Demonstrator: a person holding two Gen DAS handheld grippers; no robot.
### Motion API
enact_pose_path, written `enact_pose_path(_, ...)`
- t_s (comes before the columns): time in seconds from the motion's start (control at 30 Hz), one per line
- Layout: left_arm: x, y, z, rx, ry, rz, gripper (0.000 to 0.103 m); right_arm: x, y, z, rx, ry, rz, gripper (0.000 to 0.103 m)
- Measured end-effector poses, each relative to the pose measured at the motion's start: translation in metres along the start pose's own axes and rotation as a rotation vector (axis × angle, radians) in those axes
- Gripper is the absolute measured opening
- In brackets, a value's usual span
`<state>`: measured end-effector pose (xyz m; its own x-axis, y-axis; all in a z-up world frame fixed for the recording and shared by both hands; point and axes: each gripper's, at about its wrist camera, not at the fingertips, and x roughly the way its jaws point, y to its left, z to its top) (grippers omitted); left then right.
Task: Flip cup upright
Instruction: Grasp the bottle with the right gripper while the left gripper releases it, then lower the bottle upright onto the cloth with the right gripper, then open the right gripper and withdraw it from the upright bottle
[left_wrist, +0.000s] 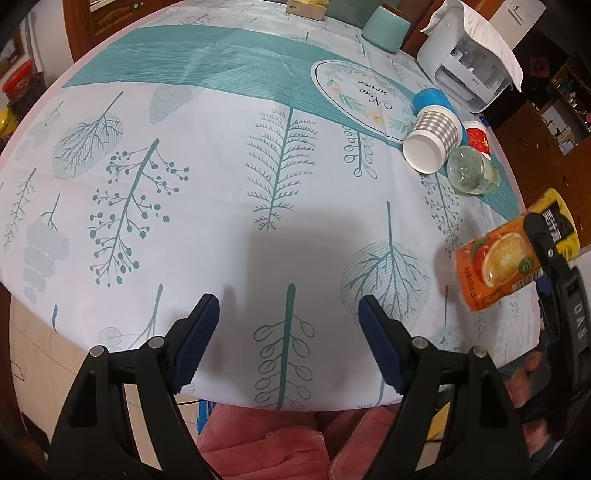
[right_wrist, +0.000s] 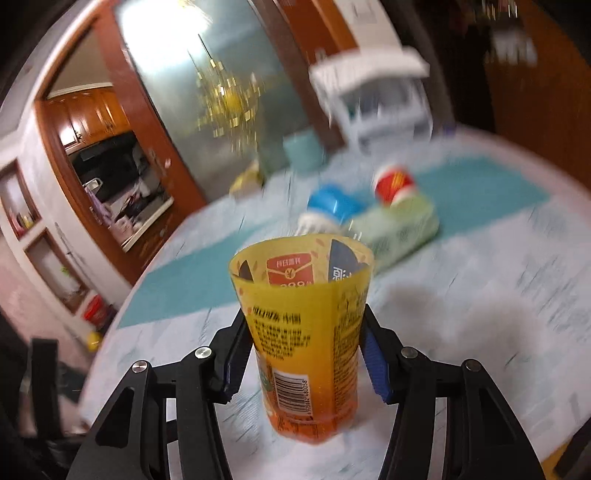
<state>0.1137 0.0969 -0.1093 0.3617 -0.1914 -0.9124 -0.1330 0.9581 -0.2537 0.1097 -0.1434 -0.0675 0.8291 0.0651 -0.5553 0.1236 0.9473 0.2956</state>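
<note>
The orange-and-yellow juice cup (right_wrist: 306, 332) sits clamped between the blue pads of the right gripper (right_wrist: 304, 354), low in the middle of the right wrist frame, its open mouth pointing up and away from the camera and its orange base towards the bottom edge. In the left wrist view the same cup (left_wrist: 506, 258) shows at the right edge, held above the leaf-print tablecloth (left_wrist: 207, 177) and tilted: its long axis runs from the orange base at lower left to the yellow mouth at upper right, so it looks partway through its turn, not yet standing. The coming move, as I judge it, is to finish rotating until that axis is vertical, then lower the base onto the cloth. The left gripper (left_wrist: 290, 343) hangs wide open and empty at the bottom centre of its frame, well apart from the cup. Other cups, including a checked paper cup (left_wrist: 432, 138), lie on their sides at upper right.
</note>
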Motion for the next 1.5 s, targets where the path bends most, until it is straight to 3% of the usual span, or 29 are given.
enact_pose_path(0.2,0.000,0.002,0.000,-0.009,-0.006,0.007,0.076,-0.006,0.004,-0.020,-0.130,-0.062,-0.033,0.056)
enact_pose_path(0.43,-0.003,0.002,0.000,-0.010,-0.017,0.014,0.076,-0.012,0.022,-0.055,-0.290,-0.050,-0.055,0.060)
enact_pose_path(0.57,-0.008,-0.001,-0.003,0.001,-0.024,0.013,0.076,-0.008,0.023,-0.060,-0.258,0.033,-0.019,0.082)
enact_pose_path(0.83,-0.026,-0.012,-0.012,0.031,-0.049,0.020,0.076,-0.028,0.012,-0.057,-0.191,0.074,-0.013,0.099)
enact_pose_path(0.97,-0.042,-0.025,-0.020,0.059,-0.081,0.025,0.076,-0.052,0.000,-0.050,-0.178,0.076,-0.019,0.101)
enact_pose_path(1.1,-0.061,-0.042,-0.029,0.097,-0.132,0.032,0.076,-0.072,-0.009,-0.040,-0.211,0.132,-0.019,0.103)
enact_pose_path(1.23,-0.080,-0.058,-0.042,0.132,-0.192,0.053,0.076,-0.097,-0.014,-0.028,-0.212,0.181,-0.106,0.103)
enact_pose_path(1.4,-0.103,-0.077,-0.056,0.190,-0.239,0.054,0.076,-0.127,-0.030,-0.016,-0.124,0.273,-0.179,0.103)
enact_pose_path(1.5,-0.119,-0.086,-0.063,0.214,-0.274,0.058,0.076,-0.149,-0.038,-0.008,-0.089,0.268,-0.190,0.103)
